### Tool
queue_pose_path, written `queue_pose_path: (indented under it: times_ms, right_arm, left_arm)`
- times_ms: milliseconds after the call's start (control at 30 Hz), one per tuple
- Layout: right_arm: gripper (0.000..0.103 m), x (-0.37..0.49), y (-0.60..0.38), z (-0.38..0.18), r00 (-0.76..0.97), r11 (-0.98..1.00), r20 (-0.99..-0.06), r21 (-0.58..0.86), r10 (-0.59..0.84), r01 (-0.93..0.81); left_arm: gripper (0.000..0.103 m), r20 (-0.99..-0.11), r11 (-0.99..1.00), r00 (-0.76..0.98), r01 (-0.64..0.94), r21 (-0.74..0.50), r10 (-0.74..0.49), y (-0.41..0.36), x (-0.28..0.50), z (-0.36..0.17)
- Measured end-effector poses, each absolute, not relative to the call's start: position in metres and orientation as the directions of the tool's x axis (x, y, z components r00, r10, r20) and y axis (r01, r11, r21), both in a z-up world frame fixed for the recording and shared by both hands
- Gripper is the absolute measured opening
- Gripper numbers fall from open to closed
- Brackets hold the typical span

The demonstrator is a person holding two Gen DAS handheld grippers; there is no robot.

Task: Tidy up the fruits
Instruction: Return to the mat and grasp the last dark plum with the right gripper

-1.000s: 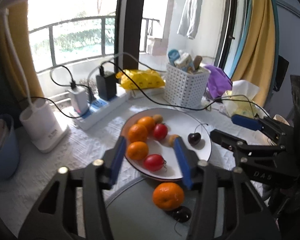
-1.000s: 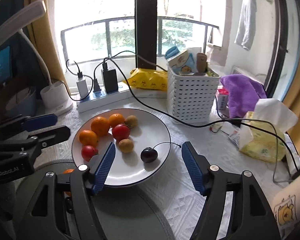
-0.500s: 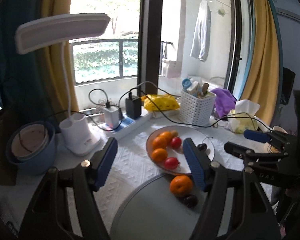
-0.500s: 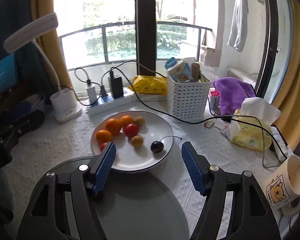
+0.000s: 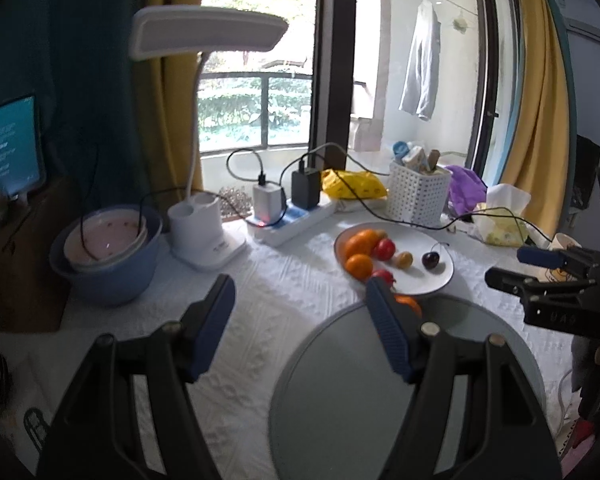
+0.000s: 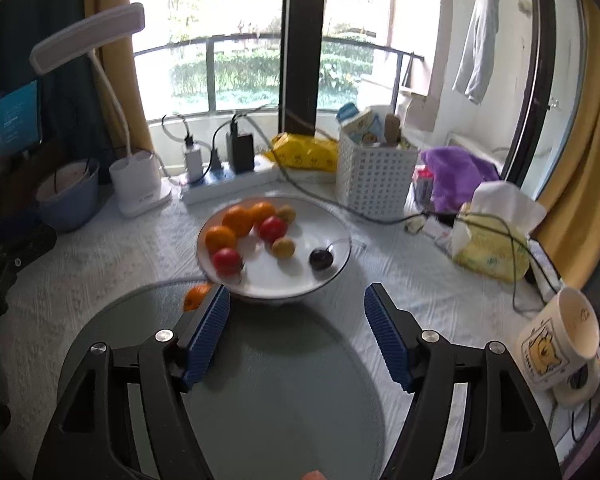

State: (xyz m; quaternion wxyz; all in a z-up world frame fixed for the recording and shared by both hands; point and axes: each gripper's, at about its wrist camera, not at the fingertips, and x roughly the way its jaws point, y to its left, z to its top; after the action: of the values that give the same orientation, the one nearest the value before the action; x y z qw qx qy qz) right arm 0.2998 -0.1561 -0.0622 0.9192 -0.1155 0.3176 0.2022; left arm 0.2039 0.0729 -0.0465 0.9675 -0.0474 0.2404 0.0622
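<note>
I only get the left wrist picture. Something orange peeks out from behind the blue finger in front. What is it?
Observer: In the right wrist view it is a whole orange. It lies alone on the grey round plate, just outside the white plate.
Operator: And the other hand-held gripper at my right edge, is it carrying anything?
Observer: No. The right hand-held gripper is open, with nothing between its blue pads.
Operator: I count two oranges on the white plate. Right?
Observer: Three. The back orange shows apart from its neighbour here.
</note>
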Motion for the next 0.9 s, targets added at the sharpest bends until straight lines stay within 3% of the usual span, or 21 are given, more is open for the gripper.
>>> queue_pose_path:
  times_ms: [900]
  right_arm:
    - [0.070, 0.294, -0.089, -0.135, 0.586, 0.850, -0.746, -0.051, 0.317, -0.525]
  left_arm:
    - [0.069, -0.582, 0.972, 0.810, -0.191, -0.136, 0.078, 0.116, 0.193, -0.107]
